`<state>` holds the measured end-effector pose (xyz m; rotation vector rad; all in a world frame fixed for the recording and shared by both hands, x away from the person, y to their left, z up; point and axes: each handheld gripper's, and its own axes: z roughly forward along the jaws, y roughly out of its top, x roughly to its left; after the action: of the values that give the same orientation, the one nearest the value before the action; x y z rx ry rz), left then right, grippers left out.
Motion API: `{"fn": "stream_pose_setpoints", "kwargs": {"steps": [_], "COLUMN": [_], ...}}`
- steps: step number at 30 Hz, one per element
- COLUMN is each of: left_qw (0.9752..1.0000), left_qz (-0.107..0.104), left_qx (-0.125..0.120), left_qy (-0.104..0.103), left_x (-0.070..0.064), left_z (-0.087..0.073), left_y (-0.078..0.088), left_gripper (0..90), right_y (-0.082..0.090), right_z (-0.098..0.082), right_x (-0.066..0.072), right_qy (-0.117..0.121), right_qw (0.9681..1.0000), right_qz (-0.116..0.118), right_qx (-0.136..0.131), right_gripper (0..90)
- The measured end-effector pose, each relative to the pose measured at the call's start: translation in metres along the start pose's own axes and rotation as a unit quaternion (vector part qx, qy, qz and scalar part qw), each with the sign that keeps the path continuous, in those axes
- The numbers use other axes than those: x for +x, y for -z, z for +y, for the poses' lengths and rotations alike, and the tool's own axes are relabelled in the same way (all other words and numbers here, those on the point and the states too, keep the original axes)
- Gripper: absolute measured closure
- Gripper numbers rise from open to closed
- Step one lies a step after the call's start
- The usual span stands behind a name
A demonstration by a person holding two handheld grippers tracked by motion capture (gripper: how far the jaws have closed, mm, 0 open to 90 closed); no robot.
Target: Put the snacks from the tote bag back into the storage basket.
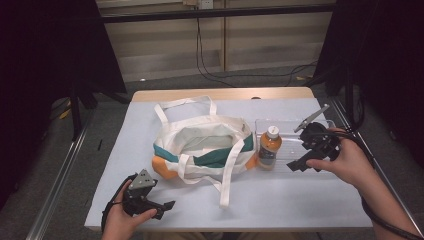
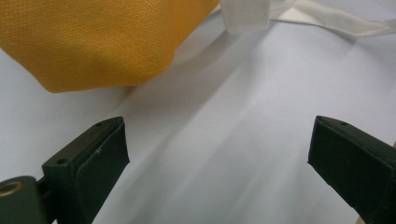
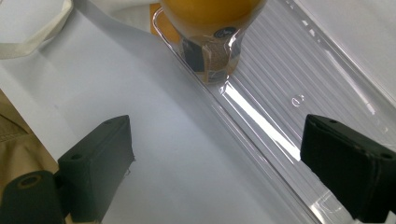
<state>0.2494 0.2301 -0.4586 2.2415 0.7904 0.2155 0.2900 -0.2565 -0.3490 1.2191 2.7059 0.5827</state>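
Presently the work sits at the approach step — nothing is gripped yet. The bottle (image 1: 269, 148), orange liquid with a pale cap, stands upright at the near-left end of the clear tray (image 1: 292, 125), just beside the right flank of the tote bag (image 1: 202, 145); whether it touches the fabric cannot be told. The bag lies mid-tabletop (image 1: 280, 200) with its mouth open and its white straps (image 1: 226, 177) trailing toward the person.

Right tongs (image 1: 299, 165): released, jaws wide apart, empty, hovering just to the right of the bottle over the tray's near rim. In the right gripper view the bottle's base (image 3: 210, 51) stands ahead of the jaws, inside the tray wall (image 3: 243, 121), not yet between them.

Left tongs (image 1: 166, 207): released as well, empty, low over the tabletop off the bag's near-left corner. The left gripper view shows the bag's orange corner (image 2: 93, 42) ahead and one strap (image 2: 245, 16) beyond it.

Judgement — the likely job is bottle into bag. Next move calls for the right tongs to advance toward the bottle until its body lies between the jaws, then close above the tray wall so the rim does not block the grip. The left tongs would do well to take the bag's near rim or strap and hold the mouth open.
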Motion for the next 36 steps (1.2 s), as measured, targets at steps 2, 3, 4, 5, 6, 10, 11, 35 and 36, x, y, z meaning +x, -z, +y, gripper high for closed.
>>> {"fn": "stream_pose_setpoints", "kwargs": {"steps": [2,3,4,5,6,10,11,35,36], "left_qw": [1.0,1.0,1.0,1.0,1.0,1.0,1.0,1.0,1.0], "left_qz": [-0.001,0.0,0.0,0.0,0.0,0.0,0.0,-0.001,-0.001], "left_qx": [0.001,0.004,-0.001,-0.001,-0.001,0.0,0.0,0.007,0.007], "left_qy": [0.002,-0.002,0.0,0.001,0.0,0.0,0.0,0.002,0.001], "left_x": [0.0,0.0,0.0,0.0,0.0,0.0,0.0,0.0,0.0], "left_z": [0.0,0.0,0.0,0.0,0.0,0.0,0.0,0.0,0.0], "left_y": [0.0,0.001,0.0,0.0,0.0,0.0,0.0,0.001,0.001], "left_gripper": [4.7,4.7,4.8,4.7,4.8,4.7,4.7,4.7,4.7], "right_y": [0.0,-0.001,0.0,-0.001,-0.001,-0.004,-0.005,-0.011,-0.011], "right_z": [-0.001,-0.001,-0.002,-0.002,-0.002,-0.005,-0.005,-0.023,-0.024], "right_x": [0.001,0.001,0.001,0.002,0.002,0.003,0.003,0.006,0.006], "right_qy": [-0.008,-0.001,-0.001,-0.001,-0.003,-0.004,-0.004,-0.007,-0.011], "right_qw": [1.0,1.0,1.0,1.0,1.0,1.0,0.9999,0.9994,0.9995], "right_qz": [0.002,0.003,0.003,0.001,0.0,0.003,0.001,0.007,0.008], "right_qx": [0.001,-0.005,-0.003,-0.004,-0.003,-0.007,-0.009,-0.032,-0.03], "right_gripper": [9.2,9.2,9.1,9.2,9.1,9.1,9.0,9.1,9.1]}}
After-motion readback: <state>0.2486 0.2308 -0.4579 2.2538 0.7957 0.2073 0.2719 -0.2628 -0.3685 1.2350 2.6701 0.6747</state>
